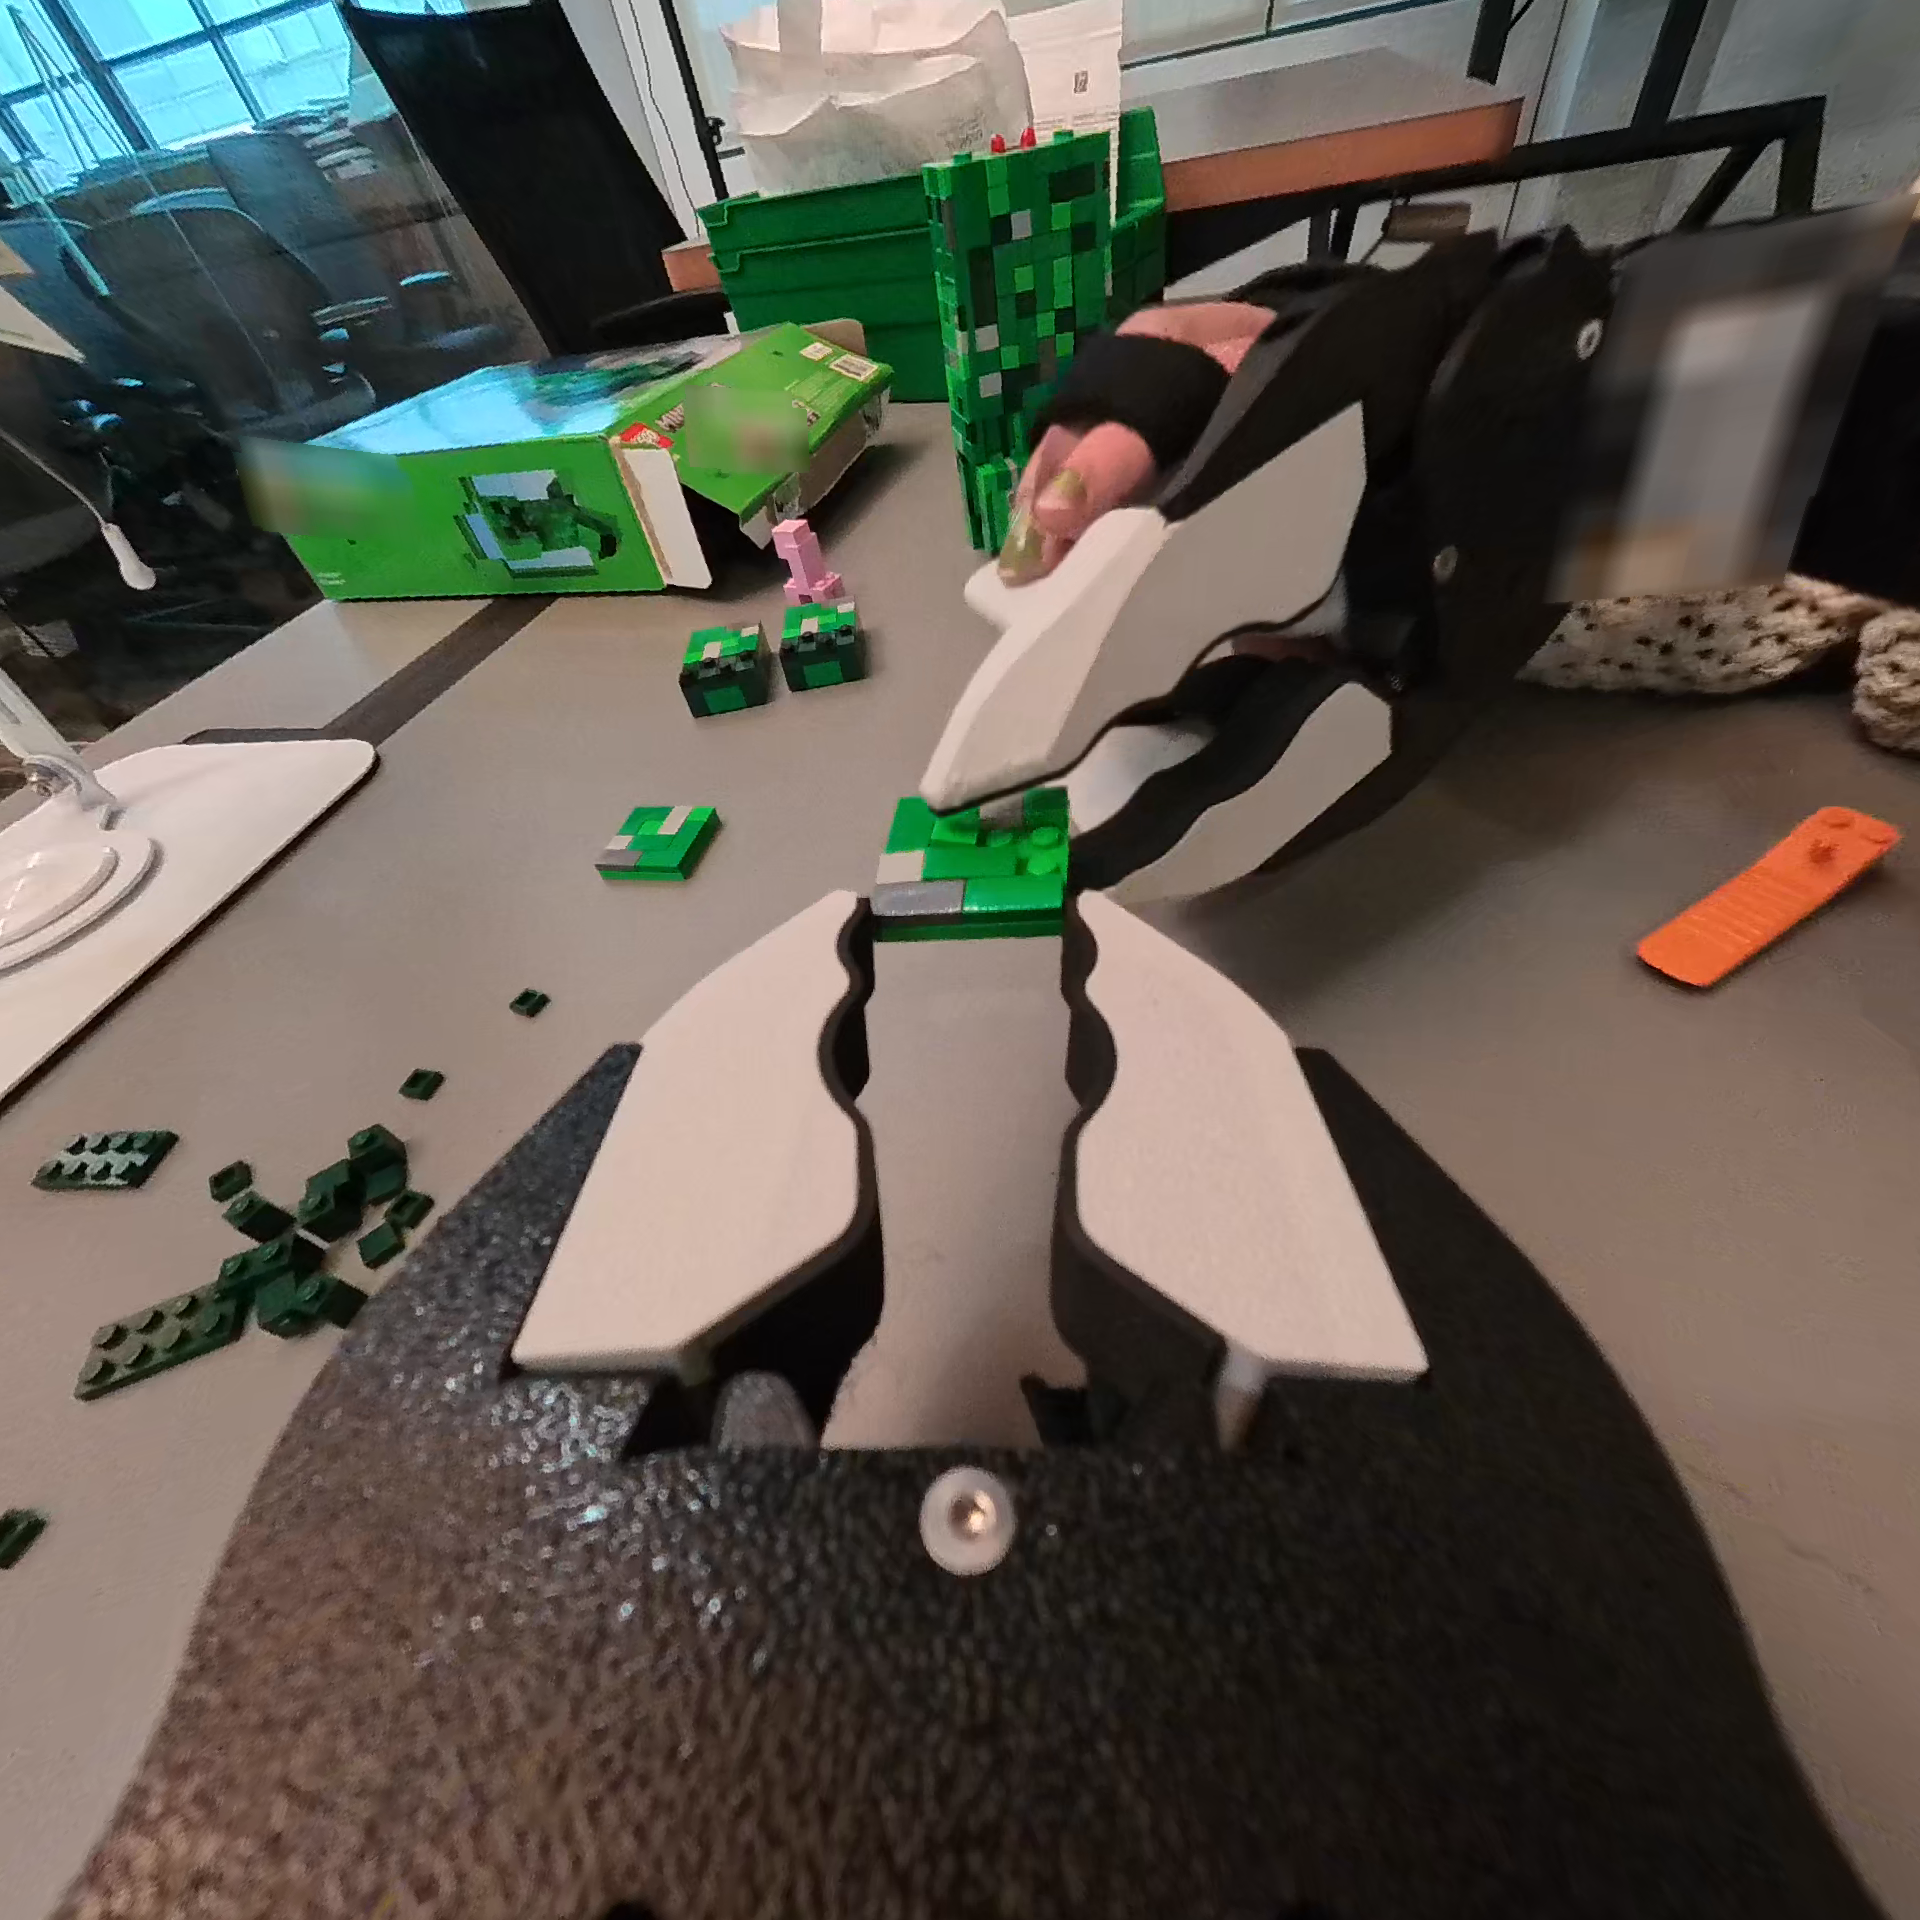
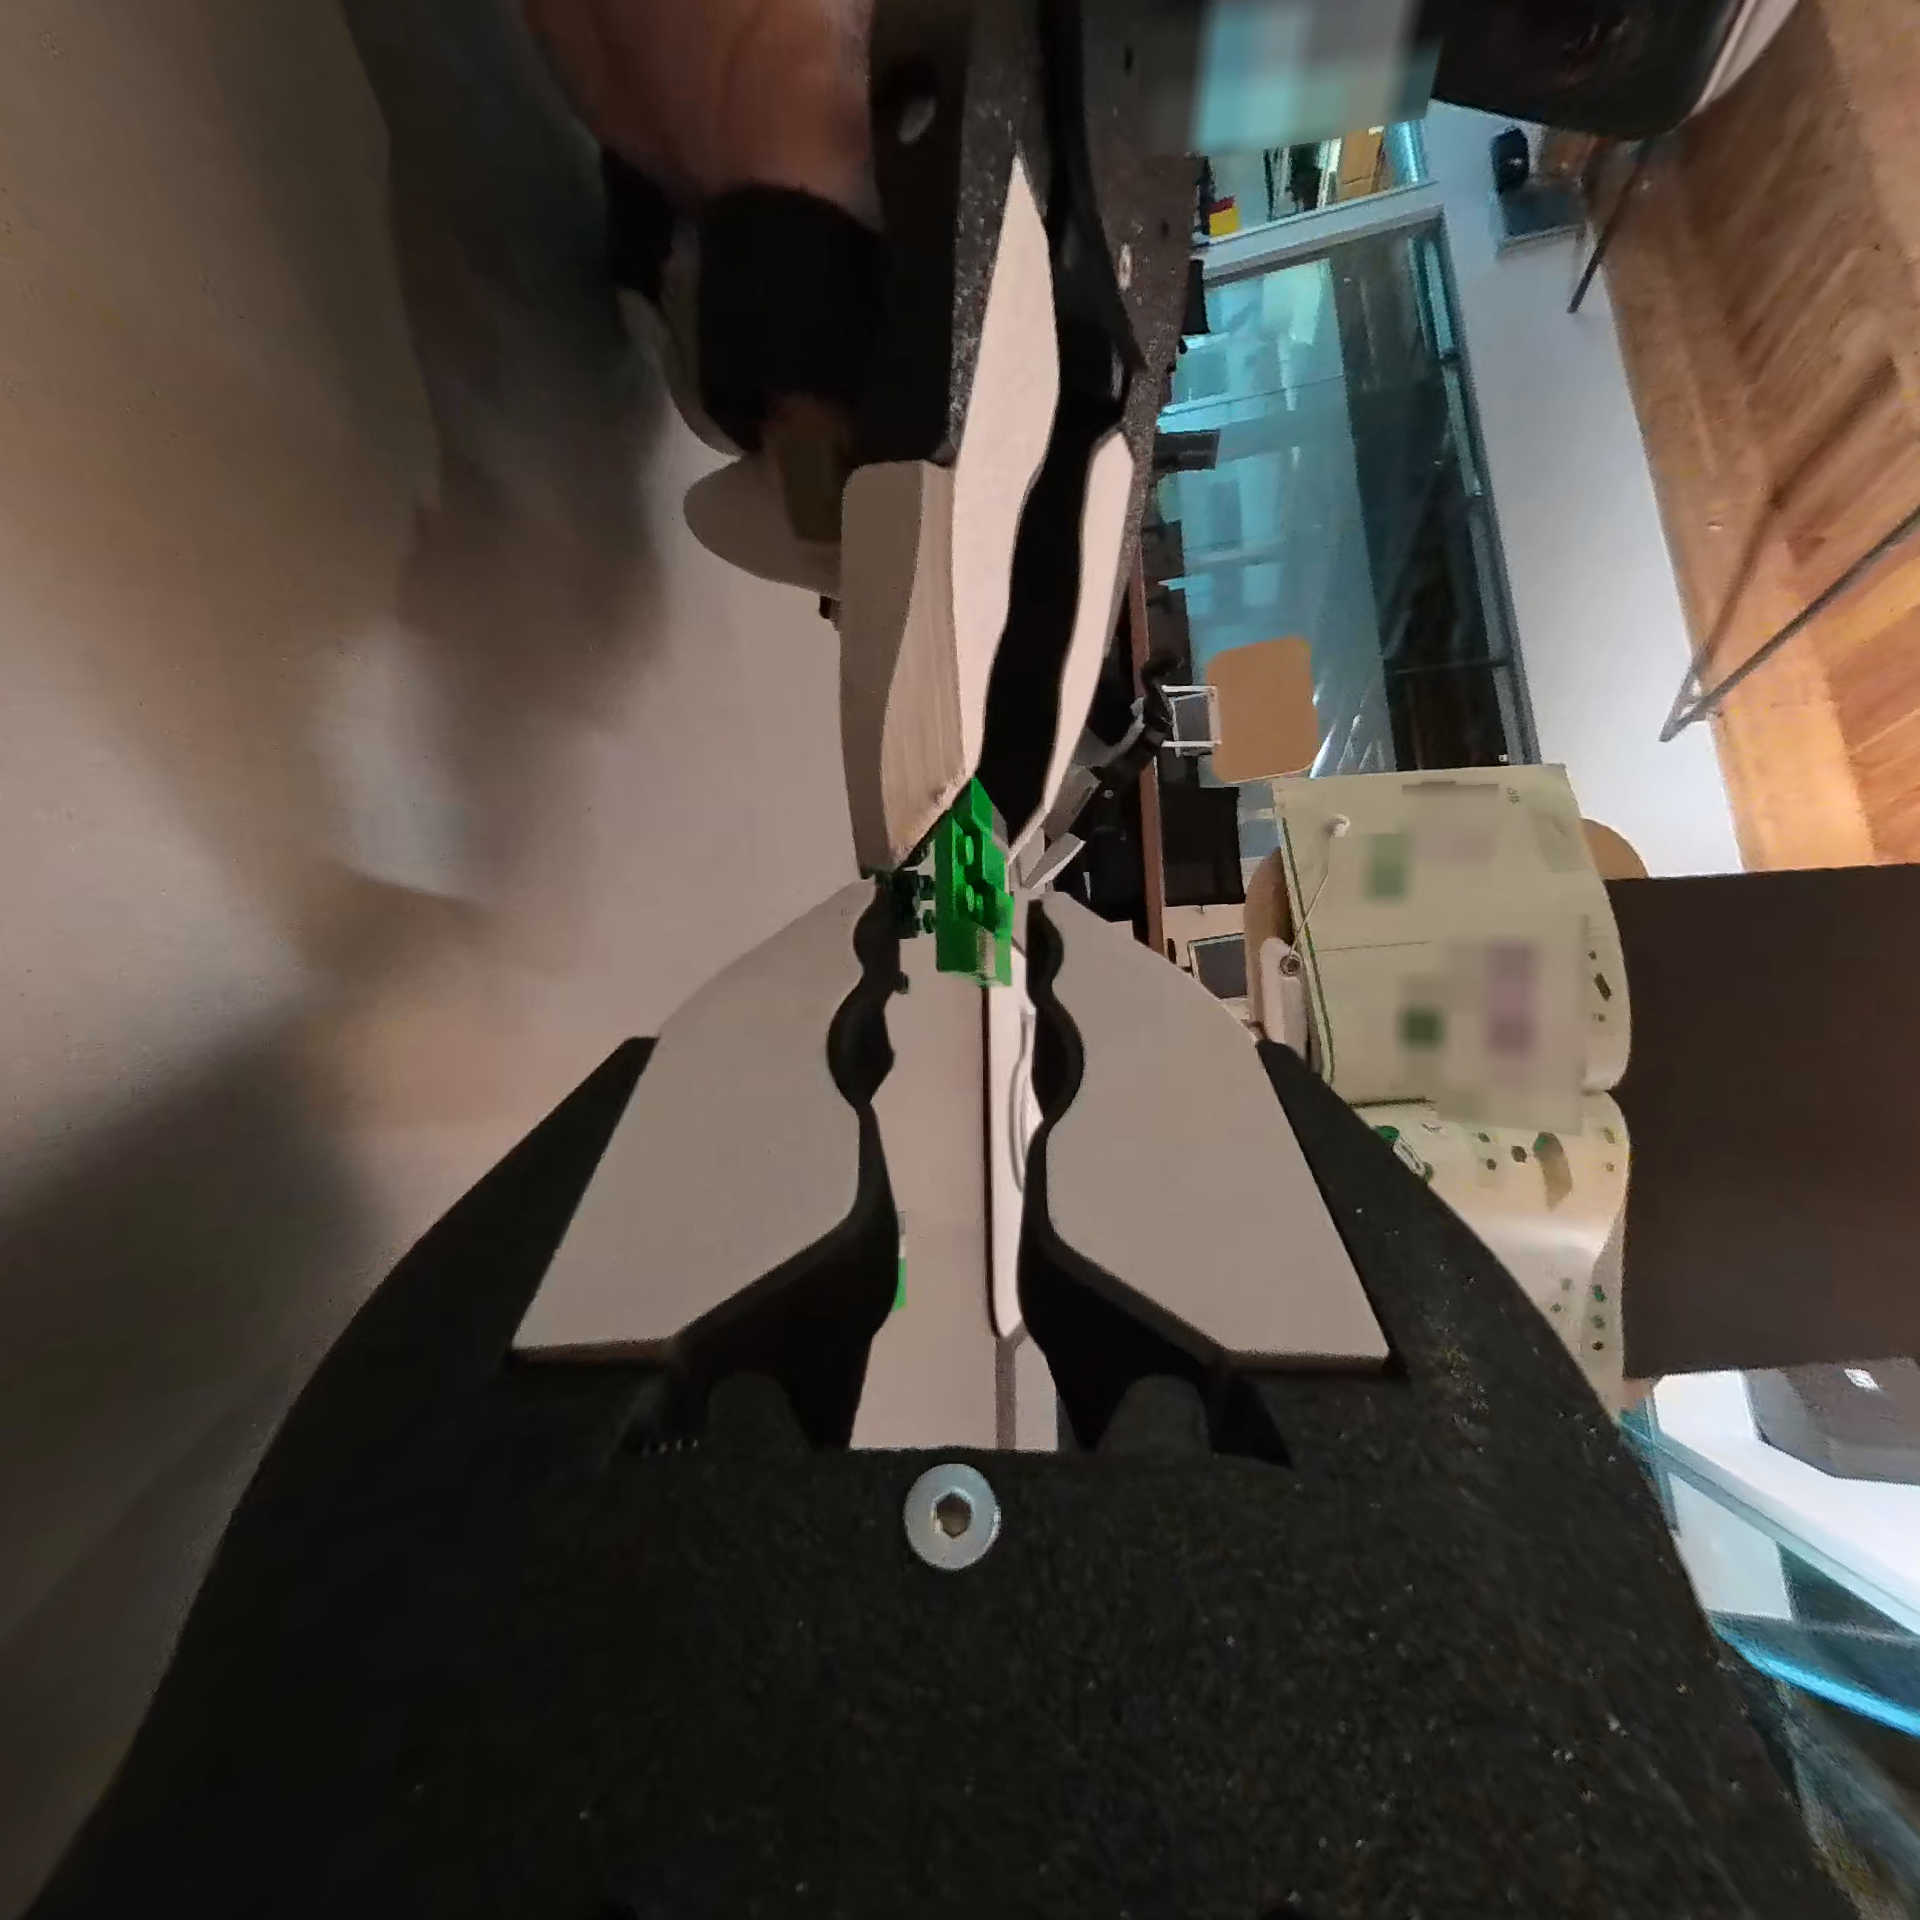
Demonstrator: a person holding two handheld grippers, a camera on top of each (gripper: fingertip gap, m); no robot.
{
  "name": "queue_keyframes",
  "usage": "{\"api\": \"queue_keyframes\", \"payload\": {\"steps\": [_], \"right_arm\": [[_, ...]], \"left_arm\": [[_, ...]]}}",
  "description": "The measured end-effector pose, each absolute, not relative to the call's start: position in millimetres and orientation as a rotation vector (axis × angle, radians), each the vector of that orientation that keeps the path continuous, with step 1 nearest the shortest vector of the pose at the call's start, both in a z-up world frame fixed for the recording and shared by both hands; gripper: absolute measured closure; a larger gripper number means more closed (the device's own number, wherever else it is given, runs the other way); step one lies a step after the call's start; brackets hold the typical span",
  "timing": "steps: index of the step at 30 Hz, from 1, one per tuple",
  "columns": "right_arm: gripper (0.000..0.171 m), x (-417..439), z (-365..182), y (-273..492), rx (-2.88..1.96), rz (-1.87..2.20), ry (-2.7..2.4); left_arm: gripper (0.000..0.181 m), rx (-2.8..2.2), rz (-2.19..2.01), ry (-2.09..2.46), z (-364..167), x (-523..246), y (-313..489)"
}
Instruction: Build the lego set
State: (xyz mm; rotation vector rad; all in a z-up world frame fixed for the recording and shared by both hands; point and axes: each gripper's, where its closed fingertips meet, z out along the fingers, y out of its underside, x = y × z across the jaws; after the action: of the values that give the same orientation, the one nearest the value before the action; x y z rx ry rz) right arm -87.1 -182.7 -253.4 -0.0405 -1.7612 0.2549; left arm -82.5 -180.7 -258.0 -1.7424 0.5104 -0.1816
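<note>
A small square bright-green plate assembly [image 1: 971, 883] with a grey corner tile is clamped by its sides between the tips of my left gripper [image 1: 971, 916], just above the grey table [image 1: 1351, 1039]. My right gripper [image 1: 1023, 836] reaches in from the right, turned on its side. Its upper finger [image 1: 1049, 675] presses on the studded top; its lower finger lies at the plate's right edge. In the right wrist view the assembly [image 2: 971, 894] sits edge-on between my right gripper's narrow tips [image 2: 951, 904], with the left gripper [image 2: 977, 831] coming from above.
Left of the grip lie a second small green plate assembly [image 1: 660, 844], two green cubes [image 1: 774, 660], a pink figure [image 1: 805, 561] and several loose dark-green pieces [image 1: 260, 1247]. Behind stand the set box [image 1: 520, 488] and a tall green build [image 1: 1023, 312]. An orange brick separator [image 1: 1766, 909] lies right. Only a small space, under 4 cm, lies between the two pairs of fingers. The orange brick separator [image 1: 1766, 909] is about equally far from each gripper, around 20 cm.
</note>
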Motion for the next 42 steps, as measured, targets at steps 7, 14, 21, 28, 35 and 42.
{"api": "queue_keyframes", "payload": {"steps": [7, 14, 21, 28, 35, 42], "right_arm": [[0.162, -86.3, -250.9, -185.5, 0.011, 0.237, -1.718], [0.163, -84.8, -252.0, -186.8, -0.023, 0.3, -1.76], [0.16, -82.6, -254.1, -187.0, -0.026, 0.31, -1.769], [0.159, -83.0, -253.8, -186.5, -0.05, 0.332, -1.766], [0.152, -82.5, -251.3, -185.5, -0.075, 0.369, -1.751], [0.159, -82.3, -255.4, -186.8, -0.068, 0.363, -1.774]], "left_arm": [[0.147, -1.749, -0.194, 0.516, -258.7, -81.0, -180.9], [0.147, -1.753, -0.222, 0.518, -258.7, -79.4, -181.6], [0.147, -1.757, -0.204, 0.533, -259.9, -78.0, -181.4], [0.147, -1.758, -0.211, 0.526, -259.4, -78.6, -181.2], [0.147, -1.762, -0.208, 0.531, -260.0, -78.0, -181.1], [0.147, -1.762, -0.211, 0.531, -259.6, -78.0, -181.4]]}}
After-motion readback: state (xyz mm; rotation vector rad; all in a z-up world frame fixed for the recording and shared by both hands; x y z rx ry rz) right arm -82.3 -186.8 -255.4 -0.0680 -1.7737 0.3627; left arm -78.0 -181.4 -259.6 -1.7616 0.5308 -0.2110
